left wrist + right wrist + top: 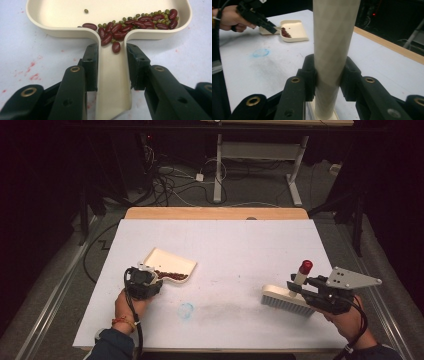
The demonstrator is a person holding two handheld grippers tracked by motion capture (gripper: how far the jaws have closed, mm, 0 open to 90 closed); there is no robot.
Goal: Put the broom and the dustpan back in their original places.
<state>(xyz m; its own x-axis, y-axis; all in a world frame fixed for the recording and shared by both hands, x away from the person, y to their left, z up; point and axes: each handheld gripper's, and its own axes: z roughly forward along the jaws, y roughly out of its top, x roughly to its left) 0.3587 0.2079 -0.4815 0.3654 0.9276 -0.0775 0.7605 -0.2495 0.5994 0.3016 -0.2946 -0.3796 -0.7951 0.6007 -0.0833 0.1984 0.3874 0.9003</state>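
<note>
A white-topped table with a wooden far edge sits lit in a dark room; beyond it, tangled cables lie on grey floor; white desk legs stand behind.

No readable text, label, brand or number appears in any view. The cream plastic dustpan carries no lettering.

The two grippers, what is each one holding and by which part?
The left gripper clamps the dustpan by its handle. The right gripper clamps the brush by its upright handle.
</note>
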